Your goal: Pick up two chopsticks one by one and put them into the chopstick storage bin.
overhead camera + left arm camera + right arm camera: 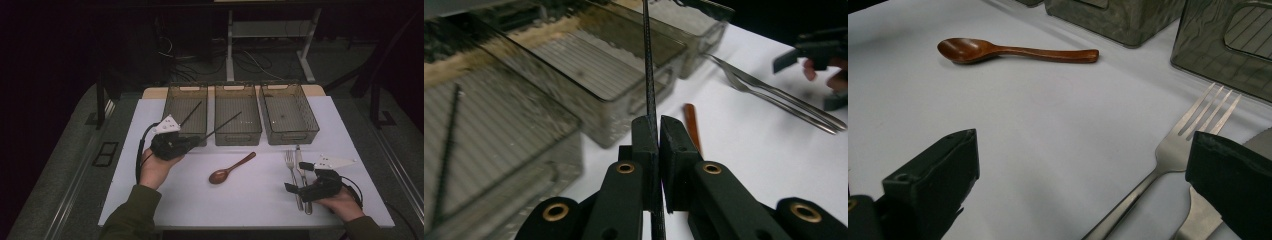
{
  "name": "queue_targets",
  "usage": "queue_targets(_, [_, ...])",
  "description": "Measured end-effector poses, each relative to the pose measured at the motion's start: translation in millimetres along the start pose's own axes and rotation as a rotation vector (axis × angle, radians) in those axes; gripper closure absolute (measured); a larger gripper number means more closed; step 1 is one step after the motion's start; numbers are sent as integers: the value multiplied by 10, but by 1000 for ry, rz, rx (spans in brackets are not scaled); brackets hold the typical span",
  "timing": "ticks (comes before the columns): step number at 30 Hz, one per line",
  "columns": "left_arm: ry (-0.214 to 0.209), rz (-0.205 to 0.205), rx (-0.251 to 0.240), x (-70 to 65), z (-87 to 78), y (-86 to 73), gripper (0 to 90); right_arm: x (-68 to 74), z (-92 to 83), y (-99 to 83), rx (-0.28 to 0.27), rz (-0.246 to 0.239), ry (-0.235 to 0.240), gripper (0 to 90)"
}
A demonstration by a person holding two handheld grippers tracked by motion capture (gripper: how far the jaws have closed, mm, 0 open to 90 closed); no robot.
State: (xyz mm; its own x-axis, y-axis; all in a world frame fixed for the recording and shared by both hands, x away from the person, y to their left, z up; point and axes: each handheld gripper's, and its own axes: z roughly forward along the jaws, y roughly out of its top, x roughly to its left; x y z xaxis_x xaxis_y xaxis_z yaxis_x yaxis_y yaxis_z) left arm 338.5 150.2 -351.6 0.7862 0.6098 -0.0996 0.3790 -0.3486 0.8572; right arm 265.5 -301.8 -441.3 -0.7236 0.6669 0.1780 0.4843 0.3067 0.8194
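Note:
My left gripper (197, 141) (658, 132) is shut on a thin black chopstick (222, 125) (649, 60), held above the table with its far end over the middle bin (238, 135). A second black chopstick (192, 112) (446, 150) lies inside the left bin (186, 86). My right gripper (298, 177) (1083, 165) rests open near the table's front right. A metal fork (291, 165) (1188, 135) lies between its jaws, untouched, and a knife (301, 165) (1208, 220) lies beside the fork, partly under one jaw.
A brown wooden spoon (230, 170) (998, 50) lies mid-table on the white mat (250, 200). Three smoky clear bins stand in a row at the back; the right bin (290, 135) holds nothing I can make out. Dark floor surrounds the table.

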Motion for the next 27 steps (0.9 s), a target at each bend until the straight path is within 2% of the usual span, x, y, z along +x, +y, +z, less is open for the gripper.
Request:
queue_targets(5, [55, -6, -3, 203, -61, 127, 849, -1, -1, 0, 0, 5, 0, 2])
queue_targets(15, [164, -57, 19, 611, -50, 334, 849, -8, -1, -2, -4, 4, -1, 2])
queue_targets(20, [222, -80, 66, 826, -16, 406, 849, -7, 4, -3, -3, 5, 1, 2])
queue_targets(21, [239, -99, 69, 879, 1, 413, 849, -10, 4, -3, -2, 5, 1, 2])
queue_targets(24, [260, -131, 83, 984, 31, 426, 849, -12, 3, -3, -2, 7, 2, 2])
queue_targets(27, [285, -146, 126, 1065, 95, 432, 848, -13, 0, -4, -3, 10, 5, 2])
